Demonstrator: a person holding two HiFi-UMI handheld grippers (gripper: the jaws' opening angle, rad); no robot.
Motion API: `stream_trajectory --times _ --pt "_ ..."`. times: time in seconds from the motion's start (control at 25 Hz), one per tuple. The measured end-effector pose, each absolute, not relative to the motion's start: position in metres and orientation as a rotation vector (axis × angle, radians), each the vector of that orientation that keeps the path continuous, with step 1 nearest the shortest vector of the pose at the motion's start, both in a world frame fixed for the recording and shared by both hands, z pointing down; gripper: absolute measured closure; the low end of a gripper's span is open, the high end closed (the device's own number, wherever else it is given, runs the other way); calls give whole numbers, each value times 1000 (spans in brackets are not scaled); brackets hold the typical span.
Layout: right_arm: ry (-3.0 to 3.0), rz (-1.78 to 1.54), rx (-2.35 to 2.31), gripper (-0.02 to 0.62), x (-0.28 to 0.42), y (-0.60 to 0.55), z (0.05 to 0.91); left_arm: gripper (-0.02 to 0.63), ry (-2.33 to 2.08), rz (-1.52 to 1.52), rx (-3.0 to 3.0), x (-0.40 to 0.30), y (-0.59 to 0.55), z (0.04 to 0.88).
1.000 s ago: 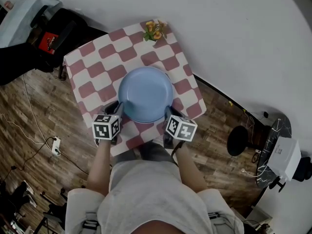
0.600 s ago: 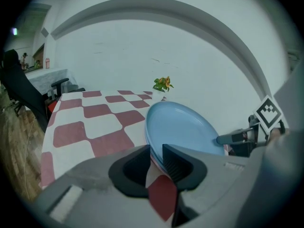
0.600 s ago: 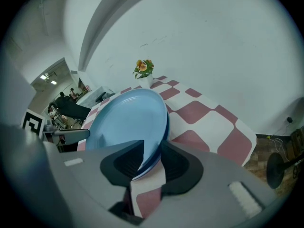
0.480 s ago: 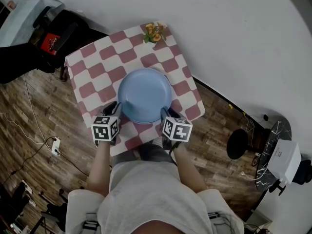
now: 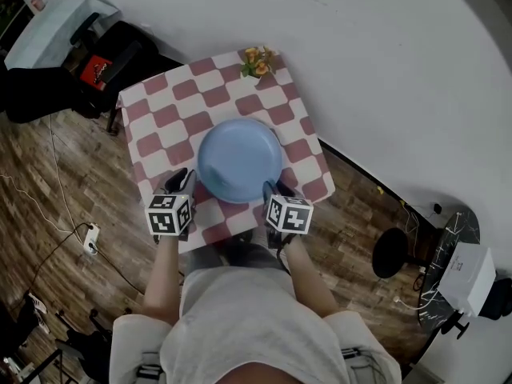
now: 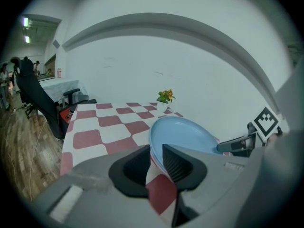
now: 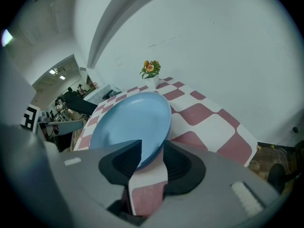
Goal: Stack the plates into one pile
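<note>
A pile of light-blue plates (image 5: 240,160) sits in the middle of the red-and-white checked table (image 5: 160,118). My left gripper (image 5: 181,181) stands open just off the pile's near-left edge, not touching it. In the left gripper view the plates (image 6: 183,134) lie just beyond the left gripper (image 6: 156,163), with only tablecloth in the gap. My right gripper (image 5: 272,190) is at the pile's near-right edge, and its jaws have just been opening. In the right gripper view the plates' (image 7: 130,122) rim reaches between the wide-open jaws of the right gripper (image 7: 152,163), and the pads do not press on it.
A small pot of orange flowers (image 5: 256,58) stands at the table's far corner by the white wall. A black chair (image 5: 48,86) is left of the table, a dark stool (image 5: 390,230) and a white device (image 5: 464,266) right. Cables and a power strip (image 5: 90,238) lie on the wooden floor.
The right gripper's jaws have opened off the plate rim. The left gripper has drawn back a little from the pile's left edge. The pile has stayed where it was on the table.
</note>
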State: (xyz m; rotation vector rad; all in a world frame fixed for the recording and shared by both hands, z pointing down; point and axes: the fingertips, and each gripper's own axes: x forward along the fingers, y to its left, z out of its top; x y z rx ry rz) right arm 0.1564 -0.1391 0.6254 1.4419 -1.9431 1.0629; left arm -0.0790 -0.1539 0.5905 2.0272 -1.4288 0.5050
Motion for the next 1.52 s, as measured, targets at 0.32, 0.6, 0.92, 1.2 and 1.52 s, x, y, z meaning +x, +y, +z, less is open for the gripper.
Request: stream_trajectory --times 0.32,0.6,0.92,1.2,1.52 --pt "-2155 796 1495 592 153 -154 568 588 -1646 392 2165 -88 -154 524" --pt "-2382 550 1542 594 144 -162 488 601 -1706 280 2318 -82 -154 461" --pt "-2515 421 1664 594 141 -146 417 600 -1720 201 2499 -81 -142 397" --pt "-2511 227 1792 594 141 -115 366 601 -1675 45 2584 -92 -115 351" --pt "-2503 52 1916 594 134 -67 316 601 -1676 -83 2692 -108 -79 306"
